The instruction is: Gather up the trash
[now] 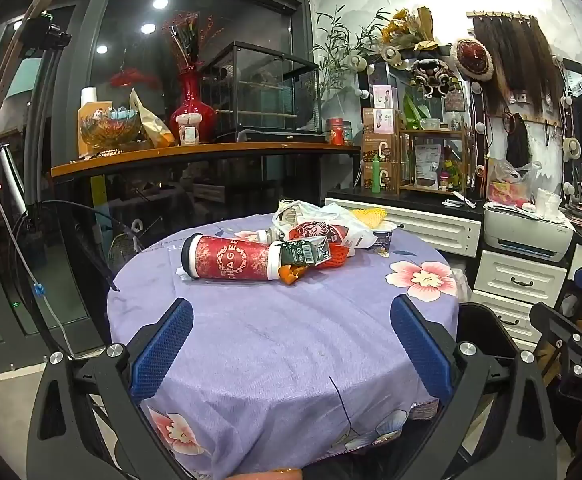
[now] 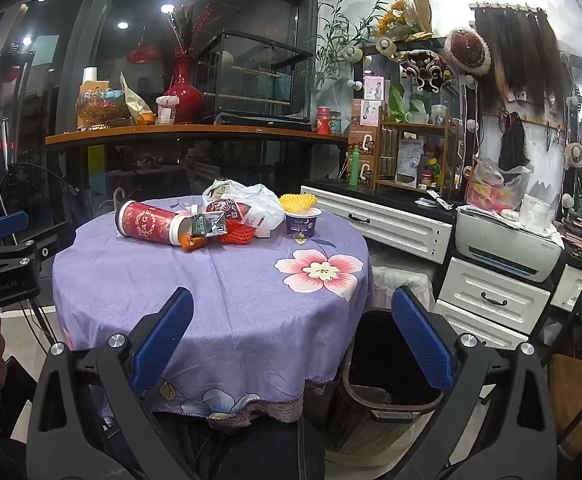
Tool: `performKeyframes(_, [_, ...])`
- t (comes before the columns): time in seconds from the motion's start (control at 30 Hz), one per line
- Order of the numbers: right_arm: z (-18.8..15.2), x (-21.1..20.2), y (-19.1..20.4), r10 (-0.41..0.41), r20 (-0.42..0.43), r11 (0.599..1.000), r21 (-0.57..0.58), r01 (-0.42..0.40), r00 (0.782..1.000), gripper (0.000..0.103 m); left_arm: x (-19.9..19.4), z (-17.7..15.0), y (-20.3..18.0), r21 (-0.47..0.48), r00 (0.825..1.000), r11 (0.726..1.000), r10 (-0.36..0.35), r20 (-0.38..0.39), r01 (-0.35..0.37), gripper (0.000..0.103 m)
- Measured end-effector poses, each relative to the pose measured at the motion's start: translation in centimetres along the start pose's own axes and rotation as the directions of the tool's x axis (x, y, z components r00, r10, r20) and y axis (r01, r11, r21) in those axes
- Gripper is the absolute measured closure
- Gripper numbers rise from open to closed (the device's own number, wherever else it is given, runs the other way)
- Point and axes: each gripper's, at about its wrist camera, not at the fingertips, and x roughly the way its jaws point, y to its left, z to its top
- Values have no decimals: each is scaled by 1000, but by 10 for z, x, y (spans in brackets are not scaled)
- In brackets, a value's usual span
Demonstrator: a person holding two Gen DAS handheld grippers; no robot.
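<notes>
1 red cup point(image 2: 153, 223), 1 carton point(image 2: 209, 225), 1 yogurt tub point(image 2: 302, 221) (1 bin point(image 2: 387, 396) beside table).

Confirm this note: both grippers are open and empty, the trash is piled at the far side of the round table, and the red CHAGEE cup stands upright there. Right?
Not quite. The red CHAGEE cup lies on its side, as the left wrist view shows. The rest holds: the left gripper and right gripper are open and empty, and the trash sits at the far side of the round table.

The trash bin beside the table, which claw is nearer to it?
Right. The right claw hovers open with one finger directly above the trash bin; the left claw sits open over the tablecloth, the bin off to its right.
</notes>
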Motion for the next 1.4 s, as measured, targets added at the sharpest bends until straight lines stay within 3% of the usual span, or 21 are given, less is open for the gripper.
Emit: performKeyframes(1.4, [2,-1,0,0,-1,1000,-2,0,1000,5,0,2,0,13,1000,1000,0,1,0,5])
